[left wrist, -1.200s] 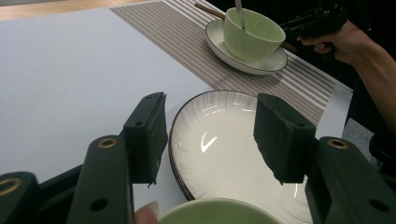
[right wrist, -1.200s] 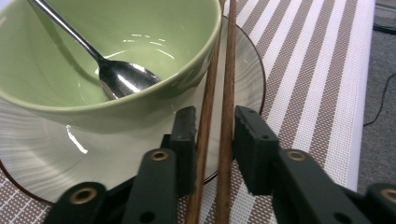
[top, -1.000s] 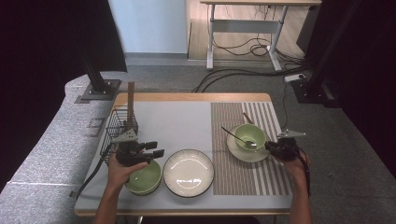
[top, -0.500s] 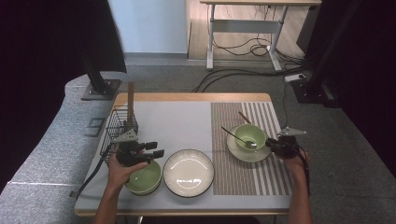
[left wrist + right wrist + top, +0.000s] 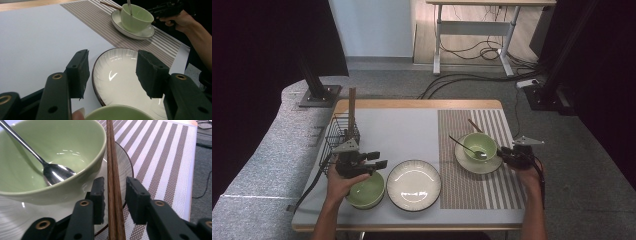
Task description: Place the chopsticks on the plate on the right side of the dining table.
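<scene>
Far left: a wire basket (image 5: 338, 136) with an upright wooden piece is seen at the table's left edge. Left gripper (image 5: 112, 72) is held spread wide, nothing gripped, over the near-left green bowl (image 5: 366, 190); past its jaws the white ribbed plate (image 5: 125, 80) is seen, just beside that bowl. Centre: plate sits on the bare grey table (image 5: 402, 135), apart from the striped placemat (image 5: 472, 190). Right: second green bowl (image 5: 50, 157) is set on a saucer (image 5: 464, 162), a metal spoon (image 5: 53, 173) resting inside it. Chopsticks (image 5: 113, 182) are laid along the bowl's right side, across the saucer rim onto the mat. Right gripper (image 5: 115, 192) is parted, with the chopsticks running between the two jaws; pads appear just off the wood on both sides, contact can't be confirmed. Judged status: pick of the chopsticks is lined up but not closed, so approach looks done; the grip, lift and placement are left. Nothing looks lifted yet. Risk noted: the pair may split or roll when squeezed, and the bowl wall is close on the left pad.
</scene>
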The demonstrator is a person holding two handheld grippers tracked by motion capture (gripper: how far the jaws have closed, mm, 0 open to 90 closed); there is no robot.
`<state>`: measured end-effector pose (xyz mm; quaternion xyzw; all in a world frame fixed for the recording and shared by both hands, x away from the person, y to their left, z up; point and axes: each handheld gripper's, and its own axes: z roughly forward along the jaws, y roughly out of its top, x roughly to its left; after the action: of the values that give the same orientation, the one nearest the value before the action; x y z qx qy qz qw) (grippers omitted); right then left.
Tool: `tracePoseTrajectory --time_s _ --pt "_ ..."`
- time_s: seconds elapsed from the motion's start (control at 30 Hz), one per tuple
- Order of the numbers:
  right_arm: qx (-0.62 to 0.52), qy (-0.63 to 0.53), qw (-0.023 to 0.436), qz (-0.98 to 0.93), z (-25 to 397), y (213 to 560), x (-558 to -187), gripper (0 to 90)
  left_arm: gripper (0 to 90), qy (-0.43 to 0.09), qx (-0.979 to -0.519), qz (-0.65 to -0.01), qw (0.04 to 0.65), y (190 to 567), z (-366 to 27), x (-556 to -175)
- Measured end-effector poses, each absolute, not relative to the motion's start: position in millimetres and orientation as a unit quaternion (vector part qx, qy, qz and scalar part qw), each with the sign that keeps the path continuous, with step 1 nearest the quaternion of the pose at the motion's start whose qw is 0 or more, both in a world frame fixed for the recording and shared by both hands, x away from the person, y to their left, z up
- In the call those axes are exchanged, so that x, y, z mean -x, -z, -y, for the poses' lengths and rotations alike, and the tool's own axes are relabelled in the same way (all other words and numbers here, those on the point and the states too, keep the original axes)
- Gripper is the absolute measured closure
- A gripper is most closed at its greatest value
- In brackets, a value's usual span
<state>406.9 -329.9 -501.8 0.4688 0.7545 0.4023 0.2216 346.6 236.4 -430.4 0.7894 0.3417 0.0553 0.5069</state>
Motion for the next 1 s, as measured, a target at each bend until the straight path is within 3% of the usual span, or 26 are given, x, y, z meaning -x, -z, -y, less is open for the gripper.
tracePoseTrajectory --time_s 0.53,1.0 --pt "-0.491 -0.452 0.212 -0.713 334.2 481.5 -395.5 58.0 44.1 -0.057 -0.786 -0.341 0.513 427.6 -239.4 -345.2" --pt "-0.499 -0.458 0.211 -0.705 312.1 465.2 -404.8 49.4 44.0 -0.057 -0.785 -0.339 0.515 426.3 -240.9 -344.5"
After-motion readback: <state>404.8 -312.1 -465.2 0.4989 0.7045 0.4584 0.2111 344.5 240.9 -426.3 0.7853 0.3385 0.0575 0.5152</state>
